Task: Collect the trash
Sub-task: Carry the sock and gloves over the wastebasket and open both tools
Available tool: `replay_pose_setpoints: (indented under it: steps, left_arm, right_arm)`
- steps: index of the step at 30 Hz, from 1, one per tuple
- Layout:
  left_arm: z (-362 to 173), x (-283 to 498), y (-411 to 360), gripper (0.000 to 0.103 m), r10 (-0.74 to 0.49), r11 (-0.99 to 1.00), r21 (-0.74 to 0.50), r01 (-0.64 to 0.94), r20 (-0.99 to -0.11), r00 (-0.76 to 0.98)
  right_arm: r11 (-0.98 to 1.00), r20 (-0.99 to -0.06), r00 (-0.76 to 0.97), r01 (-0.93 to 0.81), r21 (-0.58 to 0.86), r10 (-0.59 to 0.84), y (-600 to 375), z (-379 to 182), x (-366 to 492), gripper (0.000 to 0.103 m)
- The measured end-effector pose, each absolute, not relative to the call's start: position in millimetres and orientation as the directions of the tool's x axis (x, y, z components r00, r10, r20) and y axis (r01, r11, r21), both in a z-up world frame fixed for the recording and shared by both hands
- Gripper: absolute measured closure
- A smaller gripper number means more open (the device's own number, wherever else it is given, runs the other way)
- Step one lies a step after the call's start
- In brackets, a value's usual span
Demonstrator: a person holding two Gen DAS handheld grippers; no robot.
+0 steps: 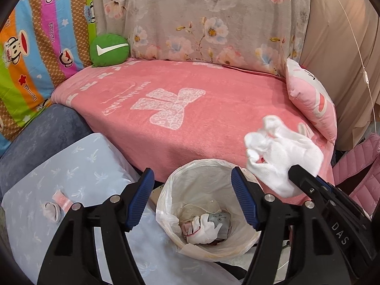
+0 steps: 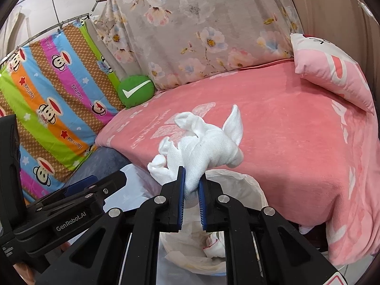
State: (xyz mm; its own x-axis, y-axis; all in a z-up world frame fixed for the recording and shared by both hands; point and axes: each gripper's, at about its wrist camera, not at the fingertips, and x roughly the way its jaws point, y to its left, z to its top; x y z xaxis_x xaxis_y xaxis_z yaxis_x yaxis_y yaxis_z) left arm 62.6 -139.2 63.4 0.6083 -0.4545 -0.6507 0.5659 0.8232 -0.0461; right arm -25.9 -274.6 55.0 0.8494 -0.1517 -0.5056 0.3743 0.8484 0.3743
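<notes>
A small bin lined with a white plastic bag (image 1: 166, 194) stands below the front edge of the pink bed; it also shows in the right wrist view (image 2: 244, 185). Crumpled tissue and a grey packet (image 1: 206, 228) lie inside it. My right gripper (image 2: 192, 187) is shut on a crumpled white tissue (image 2: 204, 142) and holds it over the bin's far rim; that tissue shows in the left wrist view (image 1: 282, 152). My left gripper (image 1: 192, 190) is open and empty, just above the bin. A small crumpled pink-white scrap (image 1: 54, 209) lies on the pale blue cushion (image 1: 78, 173) at the left.
A pink blanket (image 1: 178, 118) covers the bed. A green round cushion (image 1: 109, 49) and a pink pillow (image 1: 311, 99) lie at its back corners. A striped monkey-print sheet (image 1: 35, 59) hangs at the left. A pink quilted jacket (image 1: 361, 166) is at the right.
</notes>
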Motion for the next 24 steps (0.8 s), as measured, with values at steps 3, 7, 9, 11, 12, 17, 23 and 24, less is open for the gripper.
replay_pose_setpoints:
  steps: [3, 7, 9, 11, 12, 17, 23, 24]
  left_arm:
    - [62.9, 64.0, -138.1, 0.039, -0.448, 0.827, -0.043, 0.56, -0.651, 0.612]
    - [62.1, 67.1, -133.8, 0.039, -0.442, 0.834, -0.049, 0.55, -0.655, 0.613]
    - [61.8, 68.1, -131.6, 0.039, -0.44, 0.837, -0.052, 0.545, -0.655, 0.614]
    - [61.8, 69.5, -129.2, 0.039, -0.439, 0.84, -0.055, 0.54, -0.655, 0.615]
    - [61.5, 69.8, -128.3, 0.039, -0.438, 0.841, -0.057, 0.537, -0.655, 0.616]
    - [60.5, 69.9, -123.5, 0.039, -0.435, 0.846, -0.063, 0.529, -0.655, 0.617]
    - [60.1, 71.8, -114.7, 0.039, -0.429, 0.855, -0.072, 0.513, -0.655, 0.622]
    - [59.9, 72.2, -112.4, 0.039, -0.426, 0.858, -0.073, 0.509, -0.655, 0.624]
  right_arm:
    - [0.852, -0.502, 0.852, 0.368, 0.371, -0.149, -272.1, 55.5, -23.2, 0.085]
    - [0.855, -0.503, 0.852, 0.364, 0.369, -0.145, -270.4, 55.8, -20.8, 0.08]
    - [0.856, -0.505, 0.851, 0.363, 0.368, -0.144, -269.2, 55.4, -20.3, 0.08]
    - [0.858, -0.507, 0.85, 0.36, 0.367, -0.14, -267.4, 55.1, -19.9, 0.08]
    - [0.859, -0.509, 0.85, 0.359, 0.364, -0.14, -266.4, 55.2, -19.2, 0.08]
    - [0.867, -0.515, 0.847, 0.35, 0.355, -0.131, -260.3, 55.8, -15.8, 0.08]
    - [0.877, -0.52, 0.845, 0.336, 0.343, -0.12, -251.4, 55.4, -10.7, 0.079]
    - [0.88, -0.522, 0.845, 0.333, 0.34, -0.118, -248.9, 55.4, -9.9, 0.079]
